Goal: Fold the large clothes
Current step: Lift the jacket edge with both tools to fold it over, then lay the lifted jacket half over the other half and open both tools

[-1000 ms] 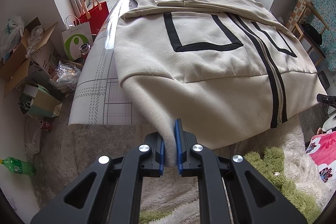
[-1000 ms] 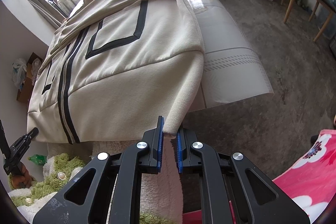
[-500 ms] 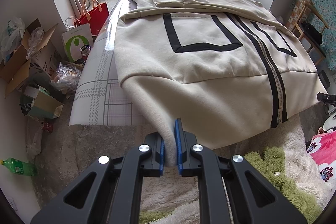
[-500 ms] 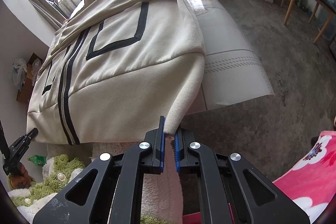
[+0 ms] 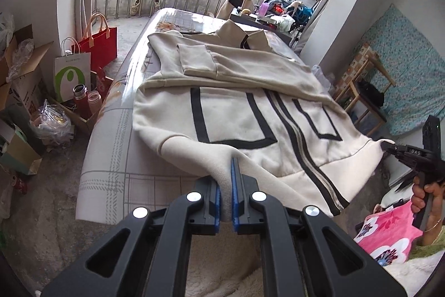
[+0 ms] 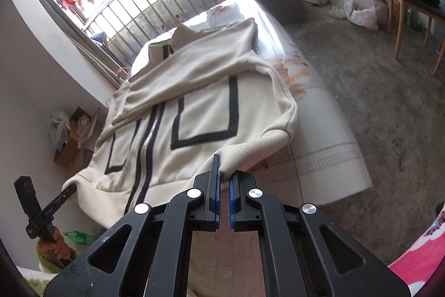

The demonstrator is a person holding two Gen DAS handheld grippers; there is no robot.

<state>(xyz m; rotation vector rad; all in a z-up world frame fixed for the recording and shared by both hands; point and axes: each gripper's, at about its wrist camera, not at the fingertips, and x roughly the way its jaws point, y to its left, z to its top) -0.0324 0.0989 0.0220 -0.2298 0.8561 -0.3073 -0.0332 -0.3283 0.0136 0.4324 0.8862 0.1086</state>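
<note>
Fold is partway, judging from the layout: cream jacket [image 5: 250,113] lies zipper-up on the bed [image 5: 111,174], collar toward 12 o'clock, both sleeves already folded across the chest. Left to do, as I read it: bring the hem up toward the collar, then flatten.

Left gripper [image 5: 226,202] is clamped tight on the hem corner at 6 o'clock of its view, fabric pinched between the blue pads. Right gripper [image 6: 224,199] is nearly closed on the other hem corner; cloth is caught only at the pad tips, the gap lower down shows empty. Both corners are raised off the bed edge, hem band draping slack between them.

Jacket: thick, soft fleece-like knit, ribbed hem, black rectangular pocket outlines, black-taped metal zipper [image 5: 306,152] down the centre. Bed cover looks smooth and slightly glossy with a grey plaid print. Floor is rough concrete. Shaggy green-white rug [image 6: 27,277] at 7 o'clock in the right view.
</note>
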